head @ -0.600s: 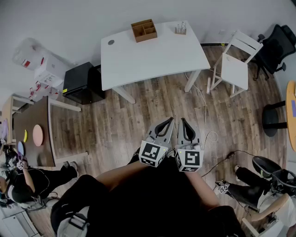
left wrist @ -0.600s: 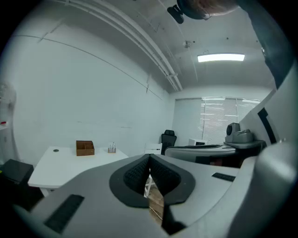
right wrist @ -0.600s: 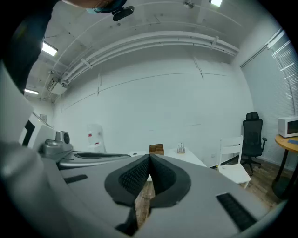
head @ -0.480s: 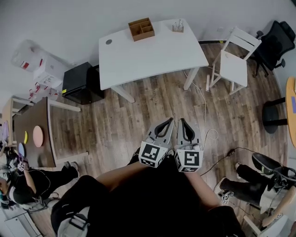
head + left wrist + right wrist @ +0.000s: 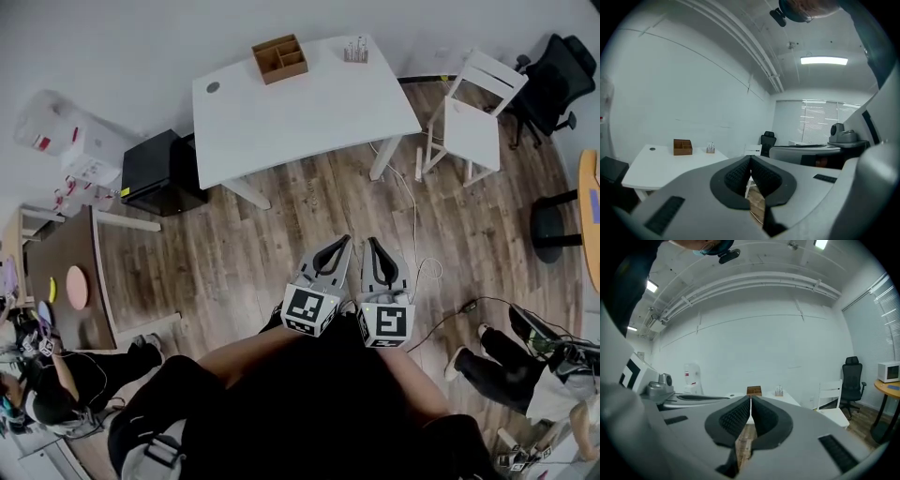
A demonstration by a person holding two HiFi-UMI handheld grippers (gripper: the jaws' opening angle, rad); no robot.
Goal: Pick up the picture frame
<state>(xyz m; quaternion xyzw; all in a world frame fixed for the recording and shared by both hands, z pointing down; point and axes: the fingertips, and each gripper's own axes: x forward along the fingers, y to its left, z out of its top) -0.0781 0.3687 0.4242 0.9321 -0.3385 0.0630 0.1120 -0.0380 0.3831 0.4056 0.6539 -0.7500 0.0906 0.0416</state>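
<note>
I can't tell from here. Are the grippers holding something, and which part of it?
Nothing is held. The left gripper and the right gripper are both shut with nothing between their jaws.

I see a white table (image 5: 309,112) standing on a wood floor (image 5: 281,225). A brown box (image 5: 279,58) with compartments sits at its far edge. A small holder (image 5: 355,49) is near the far right corner, and a grey disc (image 5: 214,86) near the far left.

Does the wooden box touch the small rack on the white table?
Apart. Head view: bare white table shows between the wooden box and the small rack.
</note>
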